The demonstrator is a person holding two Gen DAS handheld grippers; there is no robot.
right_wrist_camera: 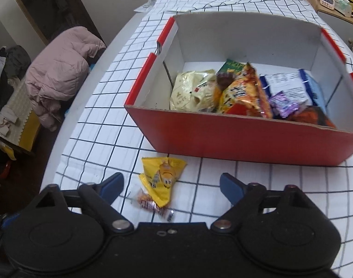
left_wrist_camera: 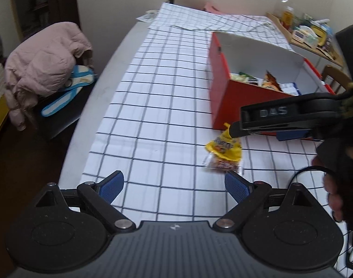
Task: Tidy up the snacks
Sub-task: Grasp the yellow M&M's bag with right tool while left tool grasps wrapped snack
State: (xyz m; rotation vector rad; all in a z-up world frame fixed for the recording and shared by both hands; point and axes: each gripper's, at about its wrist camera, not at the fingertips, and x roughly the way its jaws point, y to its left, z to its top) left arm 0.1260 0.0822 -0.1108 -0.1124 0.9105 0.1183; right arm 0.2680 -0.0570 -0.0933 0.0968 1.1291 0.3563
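A pink padded jacket (right_wrist_camera: 60, 69) is heaped on a chair at far left, off the table and no part of the sorting. On the checked tablecloth (left_wrist_camera: 153, 97) the left gripper (left_wrist_camera: 174, 186) hangs with its blue pads spread wide and nothing between them, seemingly idle. Right of it lie the last loose snacks: a yellow candy packet (right_wrist_camera: 161, 178) overlapping a small clear-wrapped sweet (right_wrist_camera: 148, 205), both just in front of the red cardboard box (right_wrist_camera: 245, 136). The right gripper (right_wrist_camera: 171, 186) hovers over them, fingers apart and empty, likely lined up to pinch the yellow packet. The box already holds several packets, an orange chip bag (right_wrist_camera: 241, 95) among them.
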